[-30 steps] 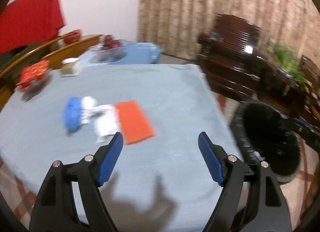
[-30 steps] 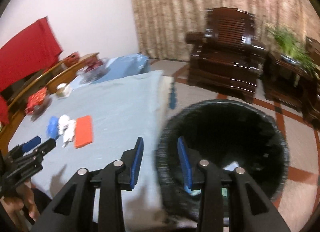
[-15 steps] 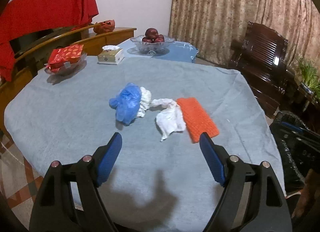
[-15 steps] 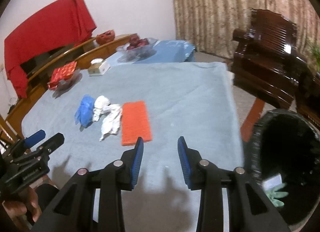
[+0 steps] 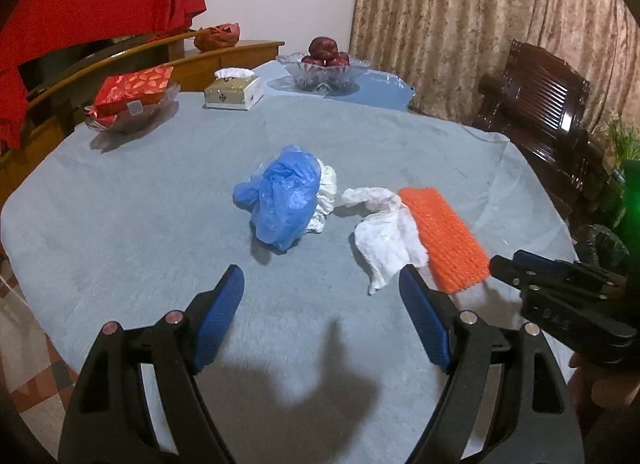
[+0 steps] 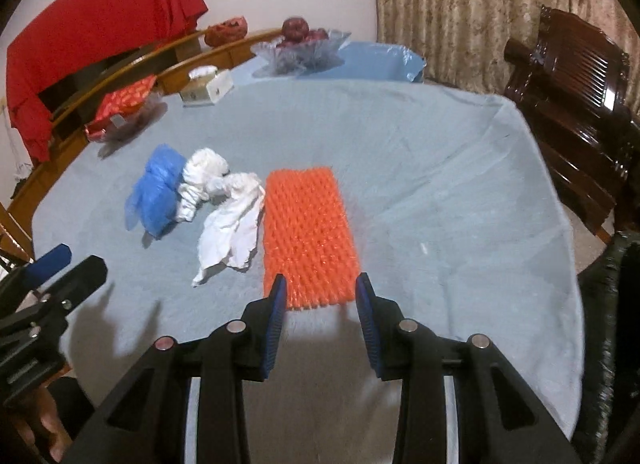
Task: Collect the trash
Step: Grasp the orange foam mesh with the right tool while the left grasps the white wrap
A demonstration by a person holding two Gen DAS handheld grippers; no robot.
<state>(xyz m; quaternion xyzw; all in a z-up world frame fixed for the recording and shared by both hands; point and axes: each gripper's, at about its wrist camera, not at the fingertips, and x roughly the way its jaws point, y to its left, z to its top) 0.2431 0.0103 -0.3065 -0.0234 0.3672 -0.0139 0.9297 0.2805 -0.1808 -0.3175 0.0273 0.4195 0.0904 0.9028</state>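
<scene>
Both grippers hover over the trash on the blue-covered bench (image 5: pixel 120 200).
Left to right lie a blue plastic bag (image 5: pixel 282 200), crumpled white tissue (image 5: pixel 386 234) and an orange foam net (image 6: pixel 308 232), all touching. The left gripper (image 5: pixel 320 304) has its jaws released wide; the right gripper (image 6: pixel 320 304) has its jaws released at the net's near edge.

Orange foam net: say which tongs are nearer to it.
Right. The right tongs straddle the near end of the orange foam net; the left tongs sit to its left, before the white tissue.
</scene>
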